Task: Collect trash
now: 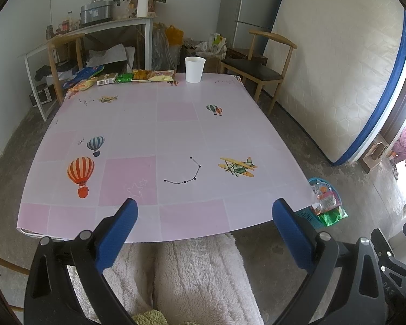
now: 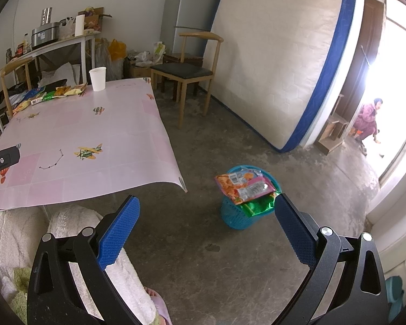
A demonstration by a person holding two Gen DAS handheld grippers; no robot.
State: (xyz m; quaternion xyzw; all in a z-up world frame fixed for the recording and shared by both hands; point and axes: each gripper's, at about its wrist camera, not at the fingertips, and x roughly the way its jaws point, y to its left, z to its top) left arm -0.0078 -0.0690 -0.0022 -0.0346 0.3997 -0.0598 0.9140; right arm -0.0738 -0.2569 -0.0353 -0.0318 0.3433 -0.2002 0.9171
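Several snack wrappers lie in a row along the far left edge of the pink table, with a white paper cup to their right. The same wrappers and cup show in the right wrist view. A blue basket on the floor to the right of the table holds orange, pink and green wrappers; the basket peeks past the table corner. My left gripper hangs open over the near table edge, holding nothing. Over the floor left of the basket, my right gripper is open and holds nothing.
A wooden chair stands beyond the table's right corner, another at its far left. A mattress leans on the right wall. A person crouches at the bright doorway. Fluffy white-clad legs sit below the grippers. Bare concrete floor surrounds the basket.
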